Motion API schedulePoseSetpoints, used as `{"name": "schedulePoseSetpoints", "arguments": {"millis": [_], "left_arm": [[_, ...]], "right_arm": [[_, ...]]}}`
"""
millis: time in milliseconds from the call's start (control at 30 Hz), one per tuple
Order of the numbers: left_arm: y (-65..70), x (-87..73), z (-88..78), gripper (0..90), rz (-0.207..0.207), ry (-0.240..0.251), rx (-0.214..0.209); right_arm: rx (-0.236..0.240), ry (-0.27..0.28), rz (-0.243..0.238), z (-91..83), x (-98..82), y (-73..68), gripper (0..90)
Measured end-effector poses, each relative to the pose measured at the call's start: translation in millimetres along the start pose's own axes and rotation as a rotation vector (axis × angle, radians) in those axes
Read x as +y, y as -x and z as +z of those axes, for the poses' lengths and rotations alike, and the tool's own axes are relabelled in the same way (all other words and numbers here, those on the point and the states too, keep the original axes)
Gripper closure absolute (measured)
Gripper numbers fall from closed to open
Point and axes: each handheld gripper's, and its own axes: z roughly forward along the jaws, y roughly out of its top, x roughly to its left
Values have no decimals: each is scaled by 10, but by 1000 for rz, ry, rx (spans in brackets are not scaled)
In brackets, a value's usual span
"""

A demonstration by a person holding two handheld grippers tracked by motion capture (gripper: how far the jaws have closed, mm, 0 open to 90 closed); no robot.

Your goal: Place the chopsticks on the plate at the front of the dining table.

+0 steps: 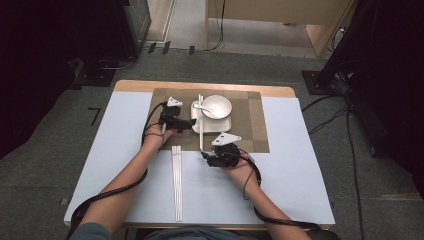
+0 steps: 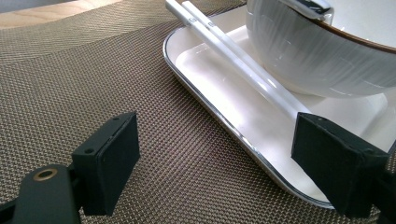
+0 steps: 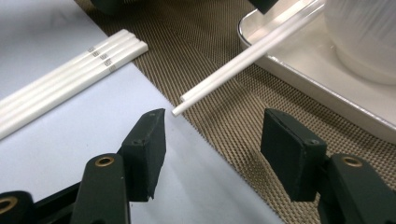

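The left gripper (image 2: 215, 163) hangs with jaws apart and empty, astride the left rim of the white rectangular ceramic tray (image 2: 224, 84). If they close there, the tray may skid on the brown woven placemat (image 2: 93, 70). The pair of slim white chopsticks (image 3: 243, 58) leans off that tray, tips over the mat. The right gripper (image 3: 212, 135), jaws open just short of those tips, could nudge them into rolling apart.

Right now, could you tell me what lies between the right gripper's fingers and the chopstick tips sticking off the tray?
Nothing: in the right gripper view, only bare mat separates the open right gripper from the chopstick tips.
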Motion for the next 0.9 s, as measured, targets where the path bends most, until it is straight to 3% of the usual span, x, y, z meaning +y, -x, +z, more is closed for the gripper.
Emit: {"name": "schedulePoseSetpoints", "arguments": {"millis": [900], "left_arm": [[8,-40,35,150,-6,-17,-6]], "right_arm": [[-10,-12,15,88,27,57,411]]}}
